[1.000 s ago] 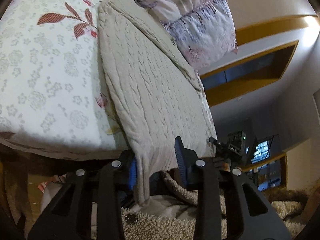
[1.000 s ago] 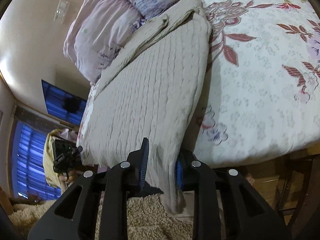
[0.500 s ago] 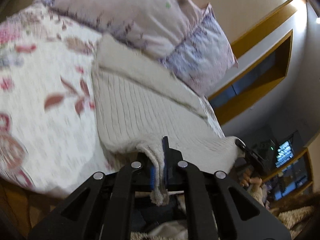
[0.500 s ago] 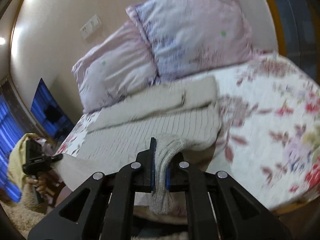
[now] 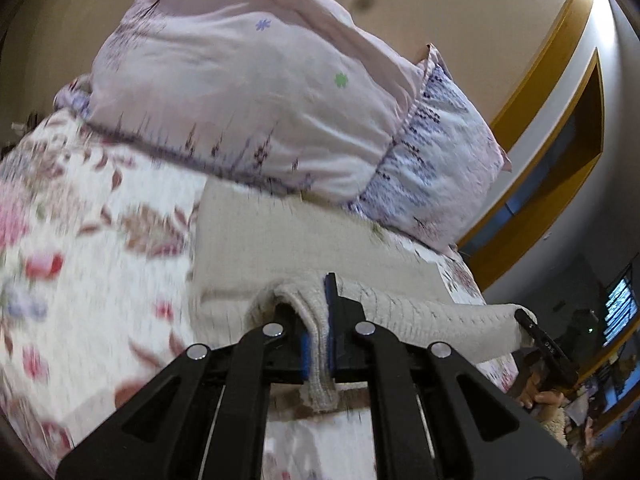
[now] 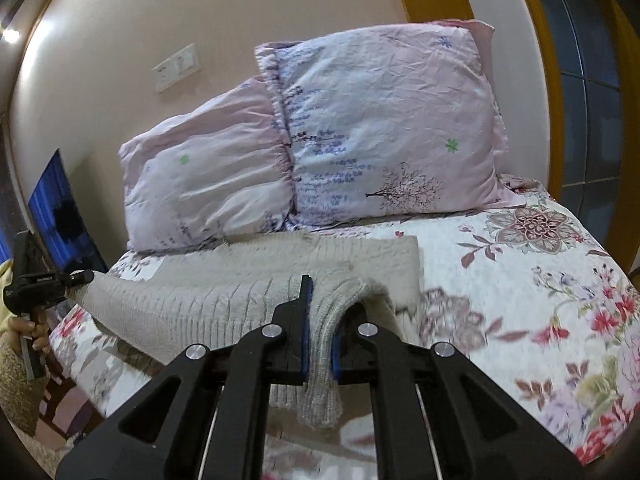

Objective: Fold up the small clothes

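Both of your claws are clenched on the same beige knit sweater (image 5: 420, 312). Your left gripper (image 5: 318, 344) pinches 1 corner of its near hem between the blue pads, a short tail of ribbed edge hanging below the jaws. Your right gripper (image 6: 320, 340) grips the other hem corner the same way, with the knit humped over its right jaw. In the left view the tip of the right gripper shows at the far end of the hem; in the right view the left one shows likewise, with your hand (image 6: 24, 332) around its handle.

Between the 2 grips the hem is raised off the bed, while the upper part of the sweater lies flat on the bedspread (image 6: 520, 320), close in front of the pillows. By my reading you are mid-fold: the bottom edge is lifted and has yet to be laid down. Your next move calls for carrying both corners forward together, level with each other, to meet the far edge, then lowering before you let go. Uneven hands would skew the crease.

Around it, the floral bedspread is motion-blurred in places. 2 pink pillows (image 6: 380, 128) lean on a cream wall, which carries a switch plate (image 6: 178, 67).
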A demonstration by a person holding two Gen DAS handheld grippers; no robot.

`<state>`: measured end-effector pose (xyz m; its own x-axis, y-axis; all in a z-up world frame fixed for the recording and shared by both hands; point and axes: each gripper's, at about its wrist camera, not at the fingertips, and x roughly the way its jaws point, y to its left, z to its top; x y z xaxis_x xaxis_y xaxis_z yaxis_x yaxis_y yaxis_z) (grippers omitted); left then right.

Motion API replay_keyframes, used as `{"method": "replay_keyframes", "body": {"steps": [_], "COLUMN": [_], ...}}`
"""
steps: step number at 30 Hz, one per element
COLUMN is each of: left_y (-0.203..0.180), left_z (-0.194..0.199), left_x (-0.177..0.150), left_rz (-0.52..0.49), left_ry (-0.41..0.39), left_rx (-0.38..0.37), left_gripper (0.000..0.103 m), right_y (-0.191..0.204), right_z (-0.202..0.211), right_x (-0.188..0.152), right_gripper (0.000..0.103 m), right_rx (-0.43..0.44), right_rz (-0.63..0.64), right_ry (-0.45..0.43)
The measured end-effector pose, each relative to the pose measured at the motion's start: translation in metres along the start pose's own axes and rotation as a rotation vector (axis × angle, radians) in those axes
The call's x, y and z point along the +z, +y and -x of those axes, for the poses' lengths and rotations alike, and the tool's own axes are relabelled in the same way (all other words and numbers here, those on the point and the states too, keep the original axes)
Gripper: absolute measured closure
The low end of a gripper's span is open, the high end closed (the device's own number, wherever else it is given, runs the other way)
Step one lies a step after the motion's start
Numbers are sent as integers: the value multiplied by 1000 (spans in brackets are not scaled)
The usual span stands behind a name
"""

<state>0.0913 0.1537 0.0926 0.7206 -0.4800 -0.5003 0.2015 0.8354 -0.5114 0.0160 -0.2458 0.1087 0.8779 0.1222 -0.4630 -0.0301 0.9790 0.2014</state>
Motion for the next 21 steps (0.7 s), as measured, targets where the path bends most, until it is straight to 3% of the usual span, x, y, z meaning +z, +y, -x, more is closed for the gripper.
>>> {"method": "replay_keyframes", "body": {"steps": [4, 12, 17, 21], "left_y": [5, 42, 74, 95], "left_z": [-34, -107, -159, -171], "left_x": [31, 69, 66, 55], "left_rz": [-2, 110, 221, 338], "left_ry": [6, 38, 124, 161], "left_rx": [30, 42, 62, -7], "left_gripper": [97, 97, 97, 96], "right_y": [-14, -46, -77, -92], "right_z": [-38, -125, -182, -193], "right_x": [18, 42, 20, 4], "right_gripper": [96, 96, 96, 95], "right_rx": [1, 30, -20, 31], "right_rz": [-56, -226, -368, -476], "right_ry": [41, 126, 266, 345]}}
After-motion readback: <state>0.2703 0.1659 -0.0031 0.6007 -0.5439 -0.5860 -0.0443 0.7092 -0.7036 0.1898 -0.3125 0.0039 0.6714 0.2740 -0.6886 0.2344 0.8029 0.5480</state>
